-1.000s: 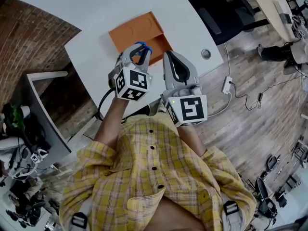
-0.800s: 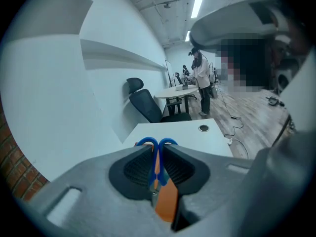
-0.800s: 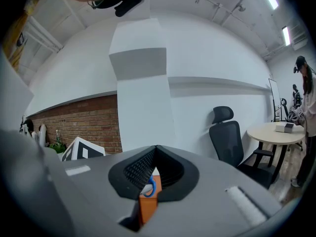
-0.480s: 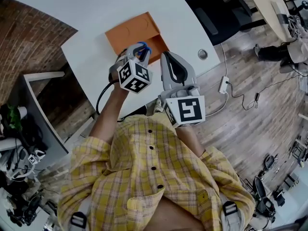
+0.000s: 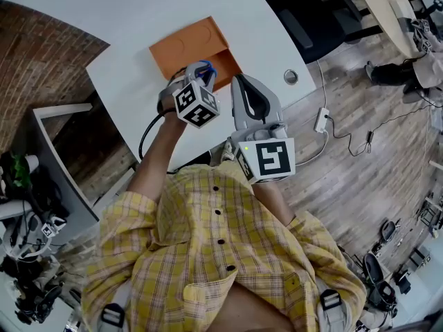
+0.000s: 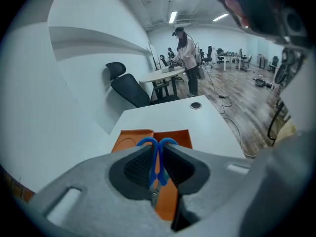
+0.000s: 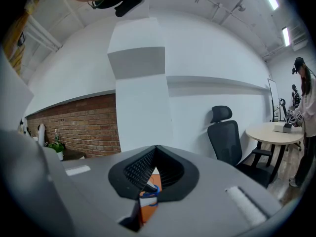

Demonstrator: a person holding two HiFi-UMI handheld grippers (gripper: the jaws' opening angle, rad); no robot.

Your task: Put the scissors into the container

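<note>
The left gripper [image 5: 201, 73] was clamped on the blue handles of the scissors [image 6: 158, 158], blades hanging down, just above the near edge of the orange container [image 5: 185, 45]. The right gripper [image 7: 156, 149] hovered beside it, its jaws pressed together on nothing. The likely risks: with the pinch only on the smooth handle loops, the scissors could swing or slip, and if let go this close to the rim they might strike it and drop onto the white table [image 5: 124, 19] instead of inside. The light container could also skid if bumped. The table was otherwise bare apart from a round cable port [image 5: 290, 77]. Around it: a black office chair [image 6: 124, 85], wooden floor, a brick wall, and a person standing at a distant round table
</note>
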